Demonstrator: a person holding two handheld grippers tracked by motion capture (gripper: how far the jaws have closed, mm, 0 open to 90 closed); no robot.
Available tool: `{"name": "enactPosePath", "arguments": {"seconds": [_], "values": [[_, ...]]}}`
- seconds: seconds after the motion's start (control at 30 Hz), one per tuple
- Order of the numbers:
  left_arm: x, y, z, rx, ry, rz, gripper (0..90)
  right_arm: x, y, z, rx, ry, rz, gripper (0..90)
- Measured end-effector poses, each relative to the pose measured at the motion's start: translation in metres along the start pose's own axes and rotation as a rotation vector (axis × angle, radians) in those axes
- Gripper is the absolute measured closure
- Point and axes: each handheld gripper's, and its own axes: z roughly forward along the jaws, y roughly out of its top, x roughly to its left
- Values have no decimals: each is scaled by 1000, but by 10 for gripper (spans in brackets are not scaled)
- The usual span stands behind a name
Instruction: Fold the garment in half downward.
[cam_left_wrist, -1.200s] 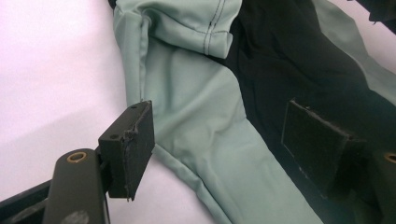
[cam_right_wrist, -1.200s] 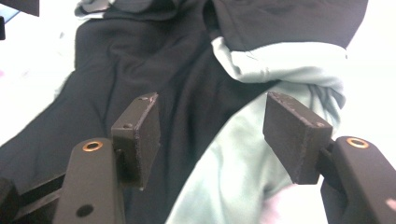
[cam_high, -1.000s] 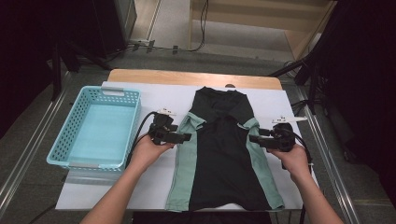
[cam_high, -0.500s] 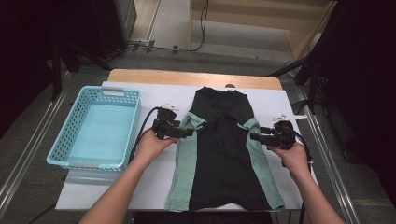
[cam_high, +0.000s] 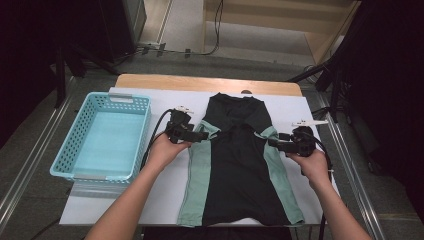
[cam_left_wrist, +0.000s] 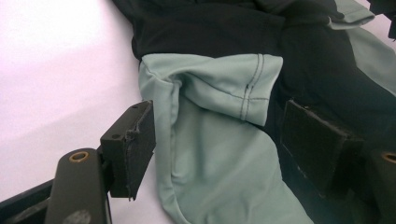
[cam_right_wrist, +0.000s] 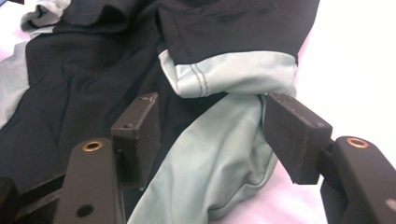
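A black shirt (cam_high: 239, 165) with pale green side panels and sleeve cuffs lies flat on the white table cover, both sleeves folded in over its body. My left gripper (cam_high: 204, 135) stands open at the shirt's left armpit; its jaws straddle the green fold (cam_left_wrist: 212, 140) below the folded cuff (cam_left_wrist: 233, 88). At the right armpit my right gripper (cam_high: 273, 144) is open too, its jaws on either side of the green side panel (cam_right_wrist: 219, 154) under the other cuff (cam_right_wrist: 233, 77). Neither pair of jaws has closed on cloth.
A light blue plastic basket (cam_high: 102, 137), with nothing in it, stands on the table to the left of the shirt. The white cover (cam_high: 140, 200) ends at a wooden strip (cam_high: 200, 82) at the back. Metal rails run along both sides of the table.
Both grippers have edged inward and slightly toward the back, onto the shirt's armpit folds. The shirt has stayed in place.
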Motion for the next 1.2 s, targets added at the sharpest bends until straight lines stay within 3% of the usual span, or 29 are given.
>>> {"name": "enactPosePath", "arguments": {"seconds": [0.17, 0.37, 0.73, 0.9, 1.2], "values": [[4, 9, 2, 1, 4, -1, 273, -2, 7, 2, -2, -5, -3, 351], [3, 18, 9, 8, 26, 29, 272, -2, 13, 5, 6, -1, -3, 349], [8, 30, 18, 1, 59, 29, 273, -6, 22, 11, 12, -13, -6, 348], [9, 36, 21, -32, 66, 30, 280, -11, 26, 17, 15, 1, 14, 341], [8, 46, 26, -13, 84, 41, 279, -15, 40, 9, -17, -8, 10, 342]]}}
